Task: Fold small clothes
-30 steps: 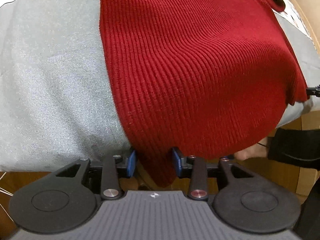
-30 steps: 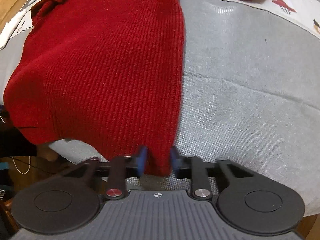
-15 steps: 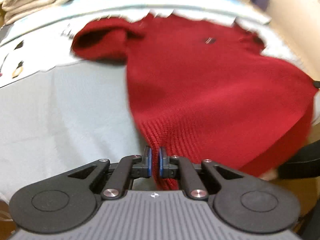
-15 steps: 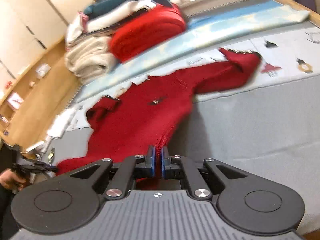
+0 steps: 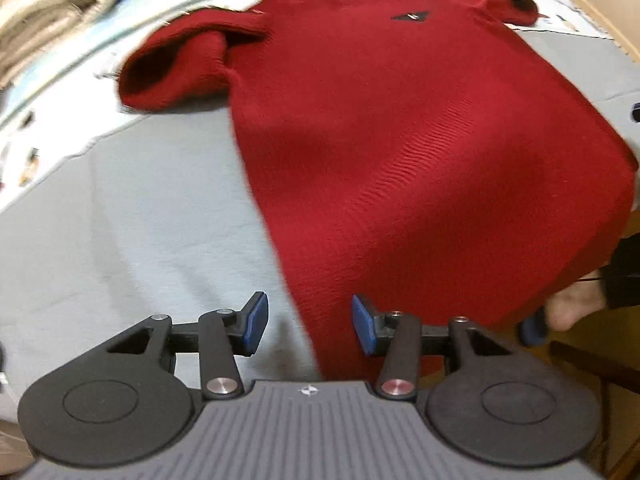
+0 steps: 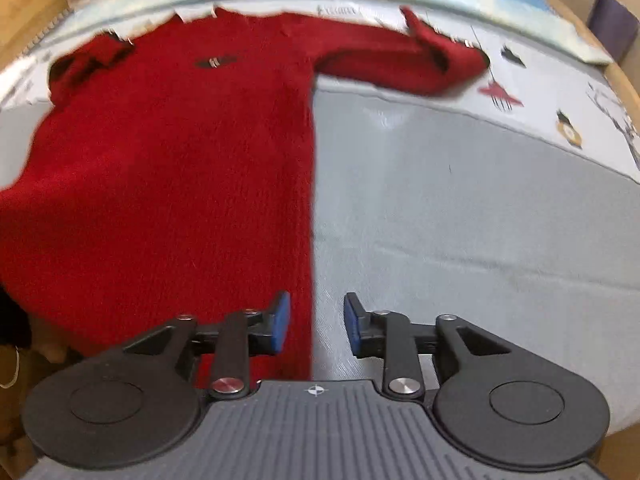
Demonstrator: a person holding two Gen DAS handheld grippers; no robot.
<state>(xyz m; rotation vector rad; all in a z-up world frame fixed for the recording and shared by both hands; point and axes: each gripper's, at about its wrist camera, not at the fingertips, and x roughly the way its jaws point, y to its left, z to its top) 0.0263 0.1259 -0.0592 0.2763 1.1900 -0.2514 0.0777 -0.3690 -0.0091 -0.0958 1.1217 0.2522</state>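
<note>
A red knit sweater (image 5: 400, 128) lies spread flat on the grey bed cover (image 5: 120, 220), hem toward me, sleeves out to the sides. My left gripper (image 5: 307, 326) is open over the hem's left corner, with cloth between the blue pads but not clamped. In the right wrist view the sweater (image 6: 172, 168) fills the left half on the grey cover (image 6: 460, 220). My right gripper (image 6: 316, 320) is open over the hem's right corner. One sleeve (image 6: 404, 62) stretches to the right.
Folded white and red laundry (image 5: 48, 8) is stacked at the far side. A printed sheet with small figures (image 6: 560, 100) covers the far part of the bed. A wooden bed frame (image 6: 624, 84) borders the edge. The person's hand (image 5: 576, 304) shows at the right.
Both grippers were shut on the hem corners half a second ago and have opened, letting go. The sweater has settled flat on the cover.
</note>
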